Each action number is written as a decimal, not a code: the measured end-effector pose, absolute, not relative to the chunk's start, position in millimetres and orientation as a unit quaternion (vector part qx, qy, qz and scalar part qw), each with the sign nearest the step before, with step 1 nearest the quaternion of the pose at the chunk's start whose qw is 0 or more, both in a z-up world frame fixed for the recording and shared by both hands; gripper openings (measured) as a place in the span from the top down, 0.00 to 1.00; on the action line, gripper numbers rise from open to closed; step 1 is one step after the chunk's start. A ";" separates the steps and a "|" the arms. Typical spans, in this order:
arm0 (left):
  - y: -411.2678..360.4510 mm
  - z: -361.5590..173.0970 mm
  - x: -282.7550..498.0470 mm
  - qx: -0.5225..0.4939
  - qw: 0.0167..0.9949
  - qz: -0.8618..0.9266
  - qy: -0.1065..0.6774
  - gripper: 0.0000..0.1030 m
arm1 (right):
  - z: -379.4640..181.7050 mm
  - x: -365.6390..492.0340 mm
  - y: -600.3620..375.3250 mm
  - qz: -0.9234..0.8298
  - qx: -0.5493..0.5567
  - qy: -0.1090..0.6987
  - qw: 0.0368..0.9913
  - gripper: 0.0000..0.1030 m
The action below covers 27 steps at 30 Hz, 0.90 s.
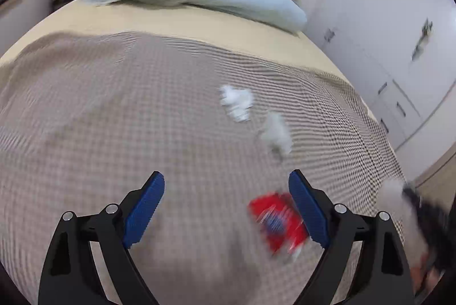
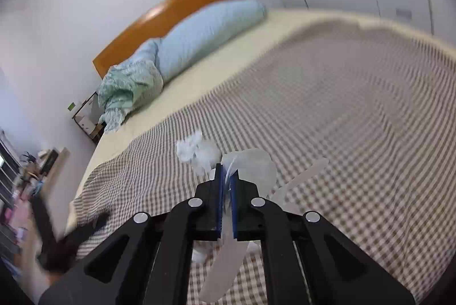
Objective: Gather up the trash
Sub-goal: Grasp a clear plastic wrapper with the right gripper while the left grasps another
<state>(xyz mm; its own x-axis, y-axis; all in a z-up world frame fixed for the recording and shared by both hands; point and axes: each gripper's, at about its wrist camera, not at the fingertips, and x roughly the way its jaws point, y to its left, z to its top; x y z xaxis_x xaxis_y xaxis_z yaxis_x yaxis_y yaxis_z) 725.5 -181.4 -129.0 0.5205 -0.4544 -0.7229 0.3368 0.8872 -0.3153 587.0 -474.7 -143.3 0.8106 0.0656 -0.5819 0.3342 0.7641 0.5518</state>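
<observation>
The left gripper (image 1: 226, 181) hangs over the checked blanket (image 1: 99, 105) with its two blue fingers wide apart and nothing between them. A red wrapper (image 1: 275, 222) lies flat on the blanket, low and to the right, just beside the right finger. It looks blurry, so its long side is hard to tell. Two white paper balls (image 1: 238, 102) sit farther away and a bit to the right, near each other.

The right gripper (image 2: 226, 176) has its fingers pressed together on a clear plastic bag (image 2: 253, 165), which hangs down floppy. White paper balls show just past its tips too.

The left gripper is nearer the red wrapper. To get it, I think it must slide a little right so the wrapper sits between the fingers.
</observation>
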 end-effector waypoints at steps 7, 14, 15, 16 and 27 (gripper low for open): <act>-330.0 -175.2 826.2 0.005 0.814 -0.208 0.542 0.17 | -144.9 569.4 -500.9 -0.062 0.393 0.286 0.872 0.95; -370.5 -191.8 823.3 0.056 0.813 -0.204 0.542 1.00 | -162.7 576.5 -524.6 -0.100 0.379 0.314 0.865 0.95; -370.8 -181.2 814.8 0.069 0.823 -0.203 0.526 1.00 | -165.5 578.3 -525.5 -0.092 0.387 0.316 0.861 0.95; -368.4 -171.7 807.7 0.074 0.828 -0.199 0.519 1.00 | -165.3 579.2 -524.9 -0.091 0.389 0.316 0.861 0.95; -265.1 -39.3 694.1 0.032 0.898 -0.187 0.396 1.00 | -158.0 591.7 -508.2 -0.099 0.351 0.304 0.880 0.95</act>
<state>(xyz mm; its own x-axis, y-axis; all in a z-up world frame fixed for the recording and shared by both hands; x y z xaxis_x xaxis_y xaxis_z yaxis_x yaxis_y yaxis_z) 694.1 -265.1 -39.3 0.6166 -0.3102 -0.7236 0.3615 0.9280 -0.0897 591.7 -508.2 -158.0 0.7952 0.0390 -0.6051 0.3884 0.7337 0.5576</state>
